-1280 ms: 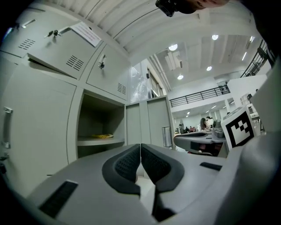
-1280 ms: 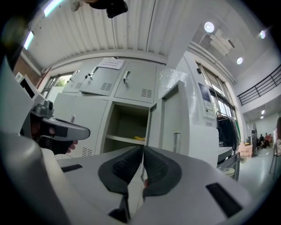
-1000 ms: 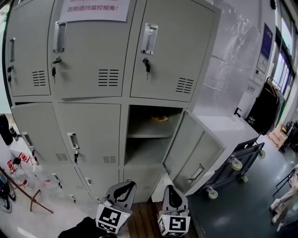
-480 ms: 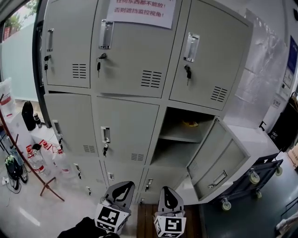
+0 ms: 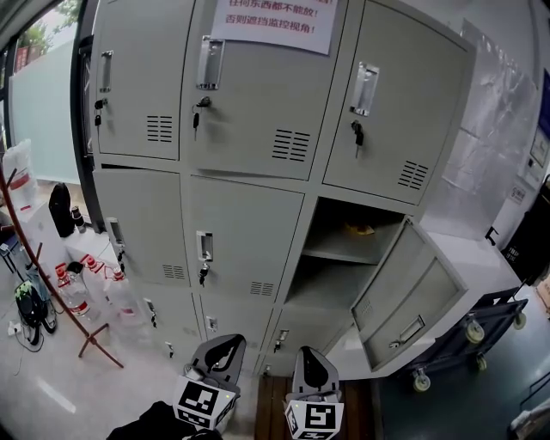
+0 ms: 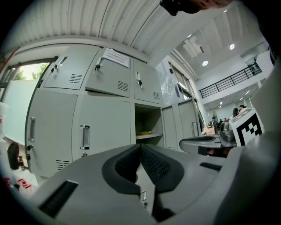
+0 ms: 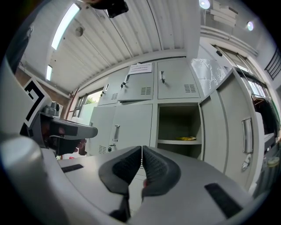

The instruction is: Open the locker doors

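A grey bank of lockers (image 5: 258,163) fills the head view. Its middle-right door (image 5: 404,296) hangs open to the right, showing a shelf with a yellow thing (image 5: 359,229) on it. The middle-centre door (image 5: 236,232) with its handle (image 5: 204,246) is closed, as are the upper doors. My left gripper (image 5: 225,348) and right gripper (image 5: 311,357) hang low in front of the lockers, apart from every door. The left gripper (image 6: 140,147) is shut and empty, pointing at the closed middle door (image 6: 99,132). The right gripper (image 7: 141,149) is shut and empty, facing the open compartment (image 7: 178,127).
Water bottles (image 5: 73,292) and a red-legged stand (image 5: 51,292) are on the floor at the left. A wheeled trolley (image 5: 473,331) stands at the right behind the open door. A paper notice (image 5: 277,21) is stuck on the top middle door.
The view has swung leftward: the lockers have shifted right in frame and the floor at the left with bottles has come into sight. Both grippers stay low, shut and side by side.
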Demonstrator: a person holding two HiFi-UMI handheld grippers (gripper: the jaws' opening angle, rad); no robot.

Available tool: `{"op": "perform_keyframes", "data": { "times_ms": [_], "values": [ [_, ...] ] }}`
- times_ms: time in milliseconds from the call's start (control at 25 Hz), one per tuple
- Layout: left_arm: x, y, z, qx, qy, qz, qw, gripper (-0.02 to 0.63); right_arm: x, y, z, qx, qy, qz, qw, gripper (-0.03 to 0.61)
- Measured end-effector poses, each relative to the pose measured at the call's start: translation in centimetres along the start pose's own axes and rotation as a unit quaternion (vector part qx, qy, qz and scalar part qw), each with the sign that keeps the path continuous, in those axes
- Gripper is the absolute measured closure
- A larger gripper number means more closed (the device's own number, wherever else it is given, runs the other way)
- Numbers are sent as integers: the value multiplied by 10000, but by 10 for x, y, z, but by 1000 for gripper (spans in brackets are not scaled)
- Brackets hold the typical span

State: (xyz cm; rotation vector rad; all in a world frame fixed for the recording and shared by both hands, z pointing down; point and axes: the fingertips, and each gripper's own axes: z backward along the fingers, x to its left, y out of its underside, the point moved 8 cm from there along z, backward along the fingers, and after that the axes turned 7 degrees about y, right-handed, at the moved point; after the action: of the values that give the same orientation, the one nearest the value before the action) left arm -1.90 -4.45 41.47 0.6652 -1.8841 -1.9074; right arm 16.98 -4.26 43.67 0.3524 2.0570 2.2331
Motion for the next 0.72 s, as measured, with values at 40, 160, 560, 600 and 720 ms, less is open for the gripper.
{"op": "perform_keyframes", "data": {
  "times_ms": [40,160,560,600,720],
  "values": [
    [-1,0,1,13,-17,19,10000,589,-1,-1,1,-2,-12,6,10000,555],
    [-5,-1,4,-3,-74,55,10000,589,-1,-5,5,-2,-43,-4,10000,556],
    [-22,-9,55,8,-423,-56,9991,589,26,-16,33,-109,-428,-67,9990,555],
    [-22,-9,62,22,-490,-65,9988,589,31,-16,35,-122,-496,-75,9987,555],
    [-17,-9,81,59,-671,-90,9977,589,49,-17,39,-169,-728,-52,9972,555]
  ]
}}
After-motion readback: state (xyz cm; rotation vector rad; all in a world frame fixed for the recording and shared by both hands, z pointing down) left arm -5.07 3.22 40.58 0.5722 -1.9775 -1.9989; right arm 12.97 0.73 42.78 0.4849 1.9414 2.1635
